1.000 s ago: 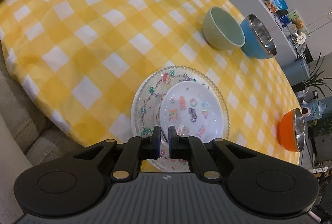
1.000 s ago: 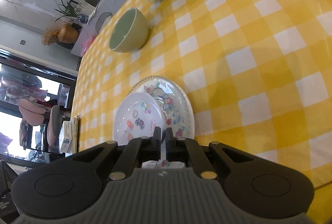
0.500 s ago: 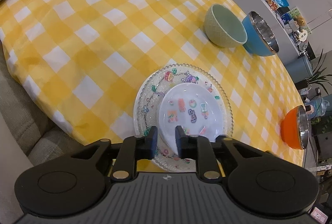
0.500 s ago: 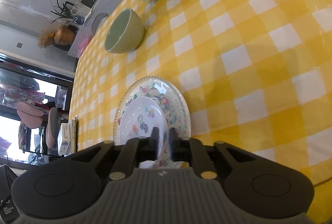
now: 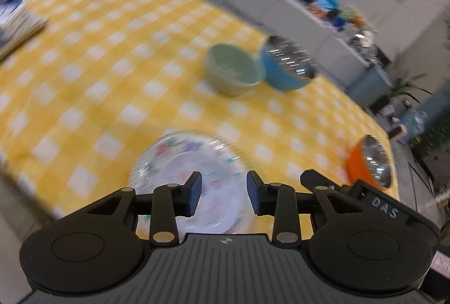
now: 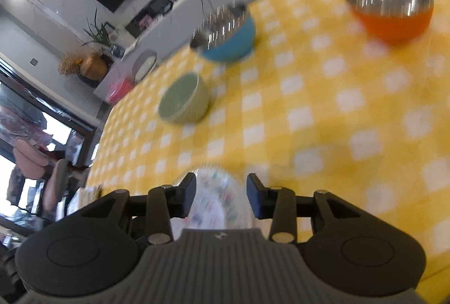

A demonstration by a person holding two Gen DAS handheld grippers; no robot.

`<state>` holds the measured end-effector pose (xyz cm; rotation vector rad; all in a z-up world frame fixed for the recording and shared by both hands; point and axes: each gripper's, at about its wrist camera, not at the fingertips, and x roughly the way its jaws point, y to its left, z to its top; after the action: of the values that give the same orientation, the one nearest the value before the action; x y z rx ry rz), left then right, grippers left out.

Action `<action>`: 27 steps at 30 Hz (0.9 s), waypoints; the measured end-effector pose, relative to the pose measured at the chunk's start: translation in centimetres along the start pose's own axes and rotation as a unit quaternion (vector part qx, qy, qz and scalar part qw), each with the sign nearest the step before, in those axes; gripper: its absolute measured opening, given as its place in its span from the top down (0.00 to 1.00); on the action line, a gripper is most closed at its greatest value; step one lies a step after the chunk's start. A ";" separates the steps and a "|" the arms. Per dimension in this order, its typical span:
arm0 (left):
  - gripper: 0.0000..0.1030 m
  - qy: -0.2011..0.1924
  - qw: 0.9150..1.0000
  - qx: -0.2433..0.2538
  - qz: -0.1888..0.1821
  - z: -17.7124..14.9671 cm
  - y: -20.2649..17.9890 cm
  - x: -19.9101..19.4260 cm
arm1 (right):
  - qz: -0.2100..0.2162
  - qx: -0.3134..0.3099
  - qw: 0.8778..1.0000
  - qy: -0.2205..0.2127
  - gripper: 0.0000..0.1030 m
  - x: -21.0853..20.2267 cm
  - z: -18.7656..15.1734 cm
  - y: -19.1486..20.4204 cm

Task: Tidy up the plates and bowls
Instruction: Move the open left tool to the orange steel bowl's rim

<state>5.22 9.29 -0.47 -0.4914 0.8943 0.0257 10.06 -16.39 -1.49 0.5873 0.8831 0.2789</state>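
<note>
A small white plate [image 5: 216,191] lies on a larger clear patterned plate [image 5: 157,155] near the front edge of the yellow checked table [image 5: 112,79]. My left gripper [image 5: 224,195] is open and empty above the stack's near side. My right gripper [image 6: 221,198] is open and empty above the same plates [image 6: 216,200]. Farther back stand a green bowl [image 5: 234,72], a blue steel-lined bowl [image 5: 287,67] and an orange steel-lined bowl [image 5: 369,163]. The right wrist view also shows the green bowl [image 6: 182,101], the blue bowl [image 6: 225,34] and the orange bowl [image 6: 391,8]. Both views are blurred.
A binder [image 5: 19,28] lies at the table's far left. A grey counter [image 5: 281,3] with clutter runs behind the table. A plant [image 6: 92,62] and chairs [image 6: 36,163] stand beyond the table edge. The other gripper's body [image 5: 374,200] shows at the right.
Both grippers have opened, let go of the small plate onto the large plate, and tilted up and back fast; the bowls now sit nearer the middle of both views.
</note>
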 end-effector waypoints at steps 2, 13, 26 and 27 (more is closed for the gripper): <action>0.61 -0.009 1.000 0.023 -0.011 0.1 -1.5 -0.1 | -0.014 -0.021 0.999 -0.025 0.57 -1.0 1.0 0.0; 0.61 -0.029 0.989 0.119 -0.088 0.3 -10.5 2.2 | -0.124 -0.101 0.983 -0.093 0.47 -4.6 6.7 -5.1; 0.37 -0.024 0.978 0.181 -0.103 -0.4 -18.3 8.4 | -0.216 -0.068 0.966 -0.128 0.36 -4.0 12.5 -12.8; 0.37 -0.023 0.977 0.183 -0.104 -0.5 -18.7 8.9 | -0.220 -0.056 0.965 -0.132 0.32 -4.0 12.7 -13.4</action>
<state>14.64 -9.19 0.06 -0.2357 0.7761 -0.3121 17.54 -33.71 -0.62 0.3010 0.7109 -0.1506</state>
